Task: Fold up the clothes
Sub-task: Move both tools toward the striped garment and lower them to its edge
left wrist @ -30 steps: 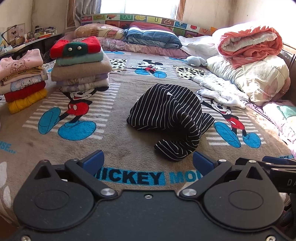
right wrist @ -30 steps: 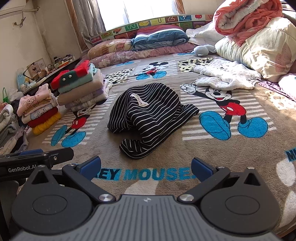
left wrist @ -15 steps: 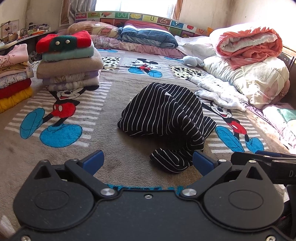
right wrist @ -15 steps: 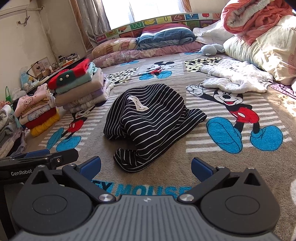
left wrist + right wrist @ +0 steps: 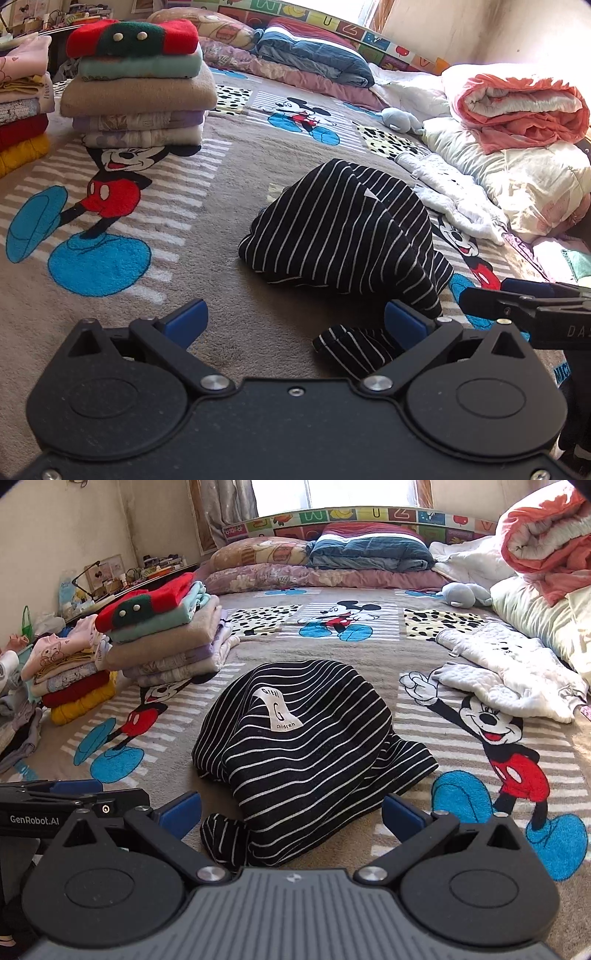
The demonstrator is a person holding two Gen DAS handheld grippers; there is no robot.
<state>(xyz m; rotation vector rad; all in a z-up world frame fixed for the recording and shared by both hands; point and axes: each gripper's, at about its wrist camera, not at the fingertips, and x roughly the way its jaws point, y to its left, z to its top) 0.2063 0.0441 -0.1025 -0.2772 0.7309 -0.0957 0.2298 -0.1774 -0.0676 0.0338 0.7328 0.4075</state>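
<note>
There was one crumpled striped garment point(image 5: 303, 753), one loose white quilted garment point(image 5: 513, 675), and two stacks of folded clothes: the taller stack point(image 5: 162, 638) and a lower stack point(image 5: 70, 672) beside it. Two claws showed, the left claw point(image 5: 295, 325) and the right claw point(image 5: 291, 812).
</note>
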